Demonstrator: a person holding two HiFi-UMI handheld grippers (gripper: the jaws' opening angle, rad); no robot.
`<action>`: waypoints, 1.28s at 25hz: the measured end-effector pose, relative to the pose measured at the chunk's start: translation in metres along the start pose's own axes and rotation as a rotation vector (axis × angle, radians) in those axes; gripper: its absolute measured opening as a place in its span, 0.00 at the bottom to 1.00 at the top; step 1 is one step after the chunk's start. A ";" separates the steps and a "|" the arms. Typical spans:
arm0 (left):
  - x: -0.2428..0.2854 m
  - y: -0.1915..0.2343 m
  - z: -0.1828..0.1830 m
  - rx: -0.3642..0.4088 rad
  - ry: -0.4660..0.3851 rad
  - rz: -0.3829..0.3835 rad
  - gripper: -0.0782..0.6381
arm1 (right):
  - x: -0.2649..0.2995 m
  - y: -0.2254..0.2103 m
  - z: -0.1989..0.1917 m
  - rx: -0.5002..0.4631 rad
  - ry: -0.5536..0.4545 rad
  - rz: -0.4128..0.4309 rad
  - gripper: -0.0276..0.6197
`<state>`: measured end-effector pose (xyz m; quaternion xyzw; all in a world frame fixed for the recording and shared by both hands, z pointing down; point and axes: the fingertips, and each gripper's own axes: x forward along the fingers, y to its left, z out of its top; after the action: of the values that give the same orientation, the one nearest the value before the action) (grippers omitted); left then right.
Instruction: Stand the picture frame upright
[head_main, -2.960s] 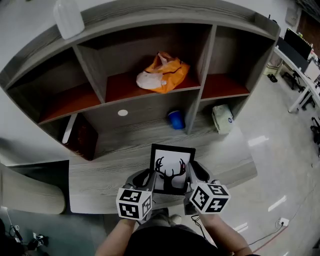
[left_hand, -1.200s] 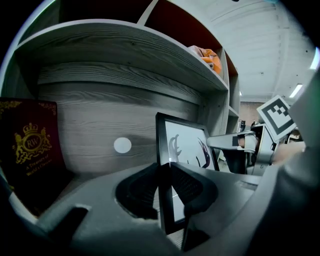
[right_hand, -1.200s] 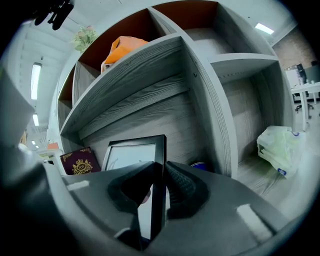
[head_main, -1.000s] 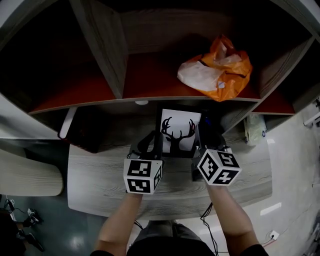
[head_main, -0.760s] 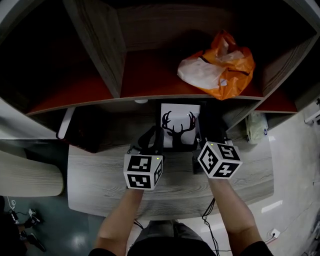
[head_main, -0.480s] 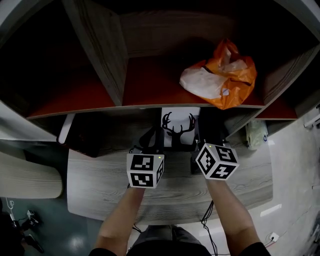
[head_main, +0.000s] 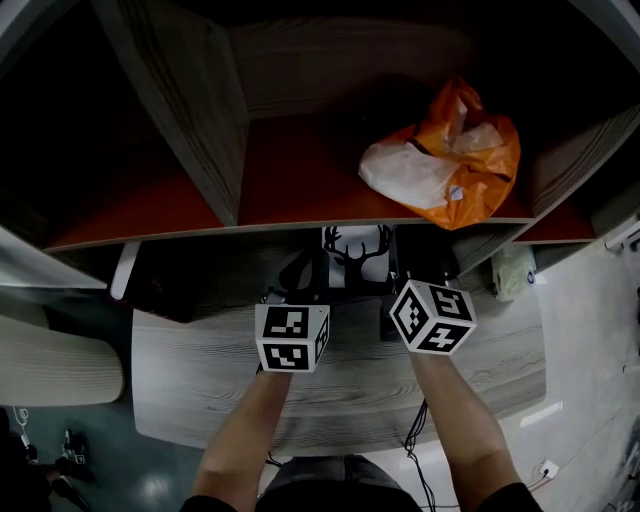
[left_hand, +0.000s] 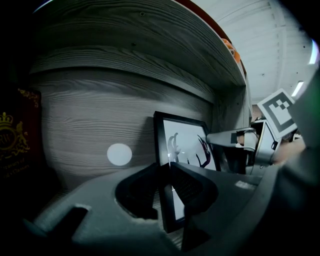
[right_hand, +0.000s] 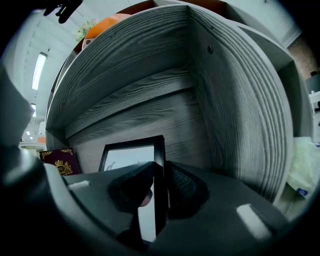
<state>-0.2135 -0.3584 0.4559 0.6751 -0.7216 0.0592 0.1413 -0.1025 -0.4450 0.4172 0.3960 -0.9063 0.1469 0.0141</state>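
1. Under the grey wood-grain shelf board (head_main: 300, 222), in the lower bay, the black picture frame with a deer-antler print (head_main: 356, 252) stood close to upright on the grey wood-grain desktop (head_main: 200, 370), print facing you.
2. Your left gripper (head_main: 308, 276) was clamped on the frame's left edge. Its own view showed both pads pinching the black rail low down.
3. Your right gripper (head_main: 402, 272) grasped the right edge the same way, one pad on each face.
4. The grey back panel with a white round sticker (left_hand: 119, 154) lay just behind the frame. You could not tell whether they touched.
5. A maroon book with a gold crest (left_hand: 11, 145) stood to the frame's left, apart from it.
6. An orange-and-white plastic bag (head_main: 445, 160) lay on the red-lined shelf above.
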 end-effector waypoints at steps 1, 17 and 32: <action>0.002 0.001 0.001 0.000 -0.001 0.001 0.21 | 0.001 0.000 0.001 0.001 -0.004 -0.003 0.15; 0.022 0.008 0.002 0.012 0.012 0.001 0.21 | 0.018 -0.006 0.002 -0.015 -0.016 -0.019 0.15; 0.036 0.016 -0.007 0.016 0.033 0.009 0.21 | 0.025 -0.005 -0.004 -0.044 -0.003 -0.003 0.15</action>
<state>-0.2299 -0.3894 0.4749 0.6718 -0.7218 0.0770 0.1474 -0.1164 -0.4655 0.4256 0.3973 -0.9087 0.1262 0.0216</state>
